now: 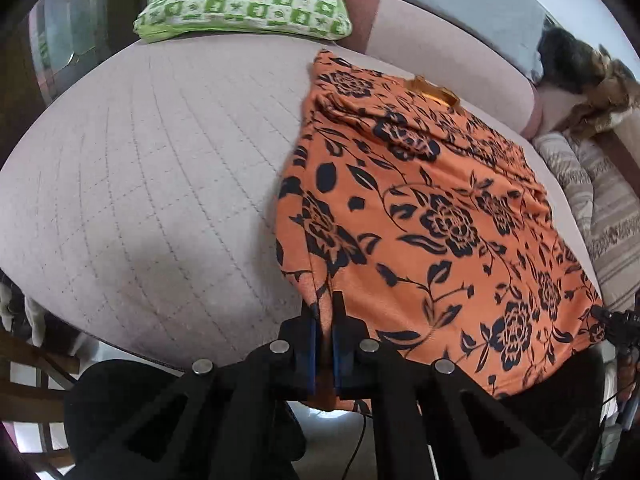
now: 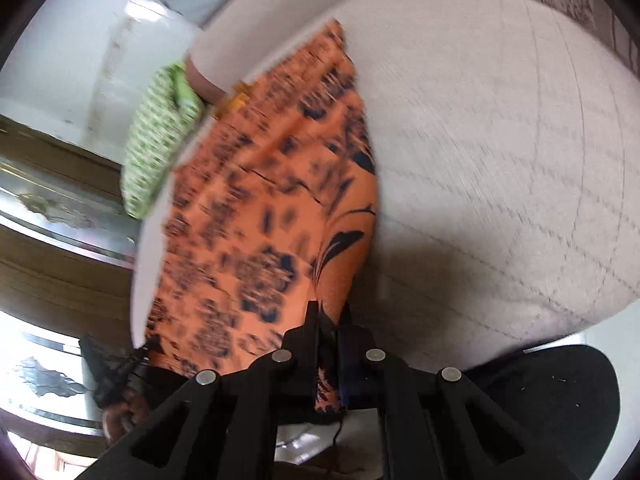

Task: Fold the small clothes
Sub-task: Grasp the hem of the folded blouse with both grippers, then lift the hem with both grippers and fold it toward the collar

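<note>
An orange garment with a dark floral print point(image 1: 432, 216) lies spread on the pale quilted bed point(image 1: 152, 168), its neckline at the far end. My left gripper point(image 1: 325, 300) is shut on the garment's near left hem corner. In the right wrist view, which is motion-blurred, my right gripper point(image 2: 328, 312) is shut on the near right hem corner of the same garment point(image 2: 260, 200), with cloth hanging down between the fingers. The right gripper also shows at the far right edge of the left wrist view point(image 1: 616, 320).
A green and white checked pillow point(image 1: 248, 0) lies at the head of the bed. A striped beige blanket point(image 1: 600, 200) and a dark furry item point(image 1: 588, 68) lie at the right. A grey pillow point(image 1: 472, 4) is behind. Wooden furniture point(image 2: 60, 240) stands beside the bed.
</note>
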A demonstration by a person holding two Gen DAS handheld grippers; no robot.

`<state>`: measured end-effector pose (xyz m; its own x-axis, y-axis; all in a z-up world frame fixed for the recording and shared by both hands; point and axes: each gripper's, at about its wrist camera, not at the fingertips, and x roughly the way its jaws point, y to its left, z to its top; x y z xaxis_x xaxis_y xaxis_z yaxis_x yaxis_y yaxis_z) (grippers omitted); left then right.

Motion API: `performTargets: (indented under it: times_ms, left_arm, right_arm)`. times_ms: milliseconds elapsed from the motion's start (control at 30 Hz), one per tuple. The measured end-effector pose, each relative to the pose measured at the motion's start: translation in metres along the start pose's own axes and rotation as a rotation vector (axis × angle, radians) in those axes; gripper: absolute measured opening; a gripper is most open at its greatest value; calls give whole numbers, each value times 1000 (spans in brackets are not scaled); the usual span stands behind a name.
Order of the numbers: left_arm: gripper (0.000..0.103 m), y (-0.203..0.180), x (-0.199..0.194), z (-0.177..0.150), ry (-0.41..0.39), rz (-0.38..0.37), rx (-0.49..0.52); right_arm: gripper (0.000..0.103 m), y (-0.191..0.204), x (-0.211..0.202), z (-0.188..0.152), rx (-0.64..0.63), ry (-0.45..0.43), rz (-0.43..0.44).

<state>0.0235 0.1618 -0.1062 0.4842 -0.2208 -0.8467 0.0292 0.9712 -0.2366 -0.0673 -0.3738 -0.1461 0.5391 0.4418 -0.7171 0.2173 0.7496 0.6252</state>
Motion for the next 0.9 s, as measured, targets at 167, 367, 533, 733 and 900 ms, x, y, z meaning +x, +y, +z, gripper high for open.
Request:
performTargets:
  times_ms: [167, 367, 533, 733, 900]
  left_arm:
    - [13, 2, 23, -3, 70, 30, -1]
    - [5, -3, 23, 5, 97, -31, 4]
    - [5, -17, -23, 62, -36, -199, 16]
    - [7, -31, -43, 196, -245, -337, -45]
    - [86, -28, 67, 284, -225, -144, -84]
  right_arm:
    - [12, -28, 29, -3, 70, 83, -71]
    - [10, -30, 31, 7, 74, 109, -20]
    - [9, 2, 6, 56, 57, 37, 165]
    - [9, 67, -12, 193, -21, -176, 341]
    - [36, 54, 62, 297, 33, -193, 241]
